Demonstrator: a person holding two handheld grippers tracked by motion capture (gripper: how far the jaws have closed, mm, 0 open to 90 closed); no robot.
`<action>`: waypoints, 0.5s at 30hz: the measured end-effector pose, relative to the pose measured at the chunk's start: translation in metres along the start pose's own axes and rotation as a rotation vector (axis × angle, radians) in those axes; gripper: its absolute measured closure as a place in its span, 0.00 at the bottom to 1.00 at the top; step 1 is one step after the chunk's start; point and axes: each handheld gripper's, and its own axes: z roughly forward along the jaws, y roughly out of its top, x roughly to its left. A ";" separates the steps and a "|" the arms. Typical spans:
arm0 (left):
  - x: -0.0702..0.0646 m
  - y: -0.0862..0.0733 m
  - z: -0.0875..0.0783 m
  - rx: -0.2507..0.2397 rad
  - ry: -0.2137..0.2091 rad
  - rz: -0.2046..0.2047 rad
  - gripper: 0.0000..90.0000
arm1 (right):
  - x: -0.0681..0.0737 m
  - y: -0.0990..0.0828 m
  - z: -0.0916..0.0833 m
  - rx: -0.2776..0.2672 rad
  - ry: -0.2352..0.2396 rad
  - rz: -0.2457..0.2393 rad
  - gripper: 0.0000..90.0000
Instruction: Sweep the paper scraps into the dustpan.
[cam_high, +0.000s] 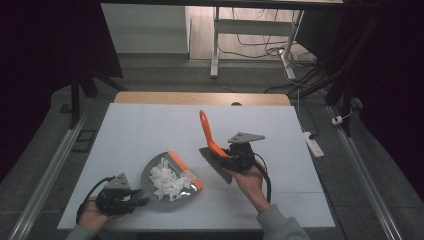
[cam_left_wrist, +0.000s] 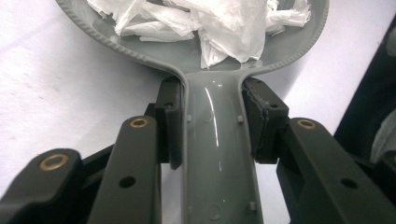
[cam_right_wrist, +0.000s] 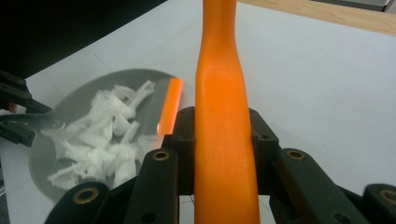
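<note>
Dustpan (cam_high: 167, 180), one grey pan with an orange lip, lies on the white table (cam_high: 140, 130) at our near left, holding a heap of white paper scraps (cam_high: 166, 181). Our left gripper (cam_high: 131, 196) lies low and level, its jaws clamped on the pan's grey handle (cam_left_wrist: 219, 154). Our right gripper (cam_high: 224, 156), raised beside the pan with the forearm angled in, clasps the one brush (cam_high: 214, 150) by its orange handle, pointing up and away.

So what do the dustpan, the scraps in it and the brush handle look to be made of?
Dustpan: likely moulded plastic, glossy grey, with highlights along its handle and an orange front lip.
Scraps: crumpled white paper or tissue, matte and creased.
Brush handle: probably plastic, smooth orange with a soft sheen.
</note>
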 end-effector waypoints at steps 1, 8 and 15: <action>0.000 0.000 -0.001 -0.012 0.005 -0.001 0.69 | -0.002 -0.001 -0.002 -0.004 0.003 0.005 0.78; 0.000 0.000 -0.008 -0.081 0.045 -0.019 0.69 | -0.011 -0.012 -0.020 -0.021 -0.007 0.020 0.78; 0.000 0.000 -0.015 -0.146 0.079 -0.050 0.69 | -0.018 -0.021 -0.035 -0.044 -0.012 0.037 0.78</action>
